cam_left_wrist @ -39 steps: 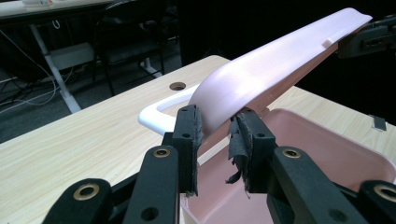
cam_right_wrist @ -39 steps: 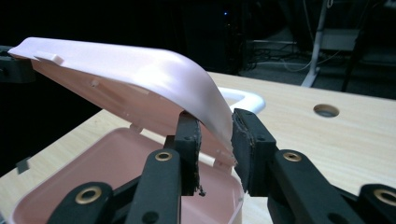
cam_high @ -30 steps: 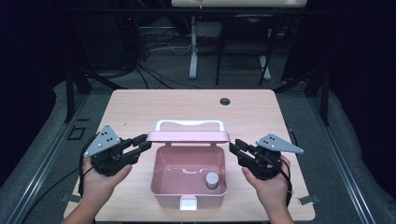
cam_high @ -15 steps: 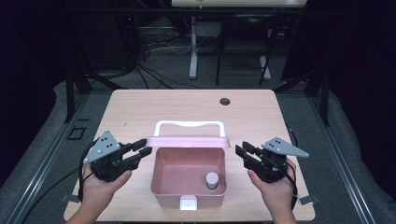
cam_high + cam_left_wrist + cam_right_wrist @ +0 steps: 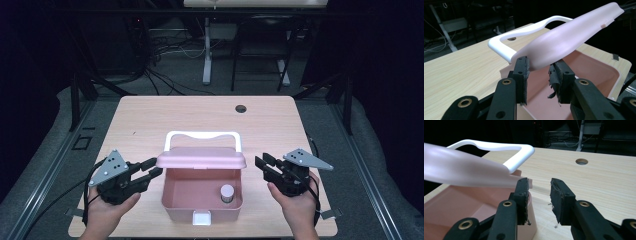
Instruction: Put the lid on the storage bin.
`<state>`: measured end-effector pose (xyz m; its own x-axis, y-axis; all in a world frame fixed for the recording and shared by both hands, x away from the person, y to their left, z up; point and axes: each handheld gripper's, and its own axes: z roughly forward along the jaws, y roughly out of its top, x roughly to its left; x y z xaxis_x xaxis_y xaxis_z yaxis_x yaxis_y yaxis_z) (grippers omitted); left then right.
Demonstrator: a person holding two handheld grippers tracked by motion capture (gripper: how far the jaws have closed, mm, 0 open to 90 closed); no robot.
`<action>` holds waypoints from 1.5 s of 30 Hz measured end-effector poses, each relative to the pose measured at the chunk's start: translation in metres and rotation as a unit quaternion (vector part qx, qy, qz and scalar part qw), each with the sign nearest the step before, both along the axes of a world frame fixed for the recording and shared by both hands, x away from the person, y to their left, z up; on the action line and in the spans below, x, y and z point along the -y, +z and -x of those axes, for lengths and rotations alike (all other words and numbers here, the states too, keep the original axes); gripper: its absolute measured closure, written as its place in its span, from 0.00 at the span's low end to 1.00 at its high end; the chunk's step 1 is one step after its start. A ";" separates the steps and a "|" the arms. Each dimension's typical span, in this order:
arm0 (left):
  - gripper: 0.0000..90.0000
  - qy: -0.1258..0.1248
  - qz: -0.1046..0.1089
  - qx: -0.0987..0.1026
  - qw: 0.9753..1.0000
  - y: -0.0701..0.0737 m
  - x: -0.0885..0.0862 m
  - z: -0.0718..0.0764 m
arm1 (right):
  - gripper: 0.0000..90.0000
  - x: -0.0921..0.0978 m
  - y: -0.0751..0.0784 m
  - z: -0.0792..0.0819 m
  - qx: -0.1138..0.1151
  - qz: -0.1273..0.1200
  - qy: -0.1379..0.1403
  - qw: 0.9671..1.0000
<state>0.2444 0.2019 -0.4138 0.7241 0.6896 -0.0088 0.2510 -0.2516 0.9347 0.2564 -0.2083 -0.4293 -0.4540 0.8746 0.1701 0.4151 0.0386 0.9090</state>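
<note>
A pink box [image 5: 172, 200] stands open on the table, its pink lid [image 5: 200, 160] tilted forward over the back half and a white handle [image 5: 202, 136] rising behind. A small capped jar [image 5: 227, 192] stands inside at the right. My left gripper [image 5: 152, 169] is open at the lid's left end. In the left gripper view, the lid [image 5: 564, 37] dips into the gap at the left gripper's [image 5: 540, 75] pad tops. My right gripper [image 5: 261, 164] is open at the lid's right end. In the right gripper view, the lid's corner [image 5: 530, 181] touches the right gripper's [image 5: 539, 195] left finger.
A white latch [image 5: 202, 217] sits on the box's front wall. The wooden table [image 5: 150, 120] has a round cable hole [image 5: 240, 108] at the back right. Cables trail from both grippers towards the table's front corners. Dark floor, cables and stands lie beyond the table.
The lid has tipped forward and down over the box. Both grippers have moved back towards the person and lower, staying at the lid's ends.
</note>
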 end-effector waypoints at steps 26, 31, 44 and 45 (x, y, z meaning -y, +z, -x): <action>0.75 -0.002 0.012 -0.012 1.000 -0.018 -0.004 0.016 | 0.74 -0.006 -0.005 0.001 -0.006 0.002 0.009 1.000; 0.75 -0.002 0.013 -0.016 1.000 -0.023 -0.004 0.020 | 0.74 -0.007 -0.006 0.001 -0.007 0.003 0.010 1.000; 0.75 -0.001 0.007 -0.016 1.000 -0.036 -0.004 0.030 | 0.74 -0.007 -0.007 0.000 -0.007 0.003 0.011 1.000; 0.75 0.000 0.006 -0.018 1.000 -0.037 -0.004 0.031 | 0.74 -0.007 -0.007 0.000 -0.008 0.002 0.011 1.000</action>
<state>0.2136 0.2064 -0.4505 0.7236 0.6888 -0.0430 0.2843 -0.2407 0.9281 0.2560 -0.2013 -0.4368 -0.4703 0.8654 0.1729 0.4278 0.0521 0.9024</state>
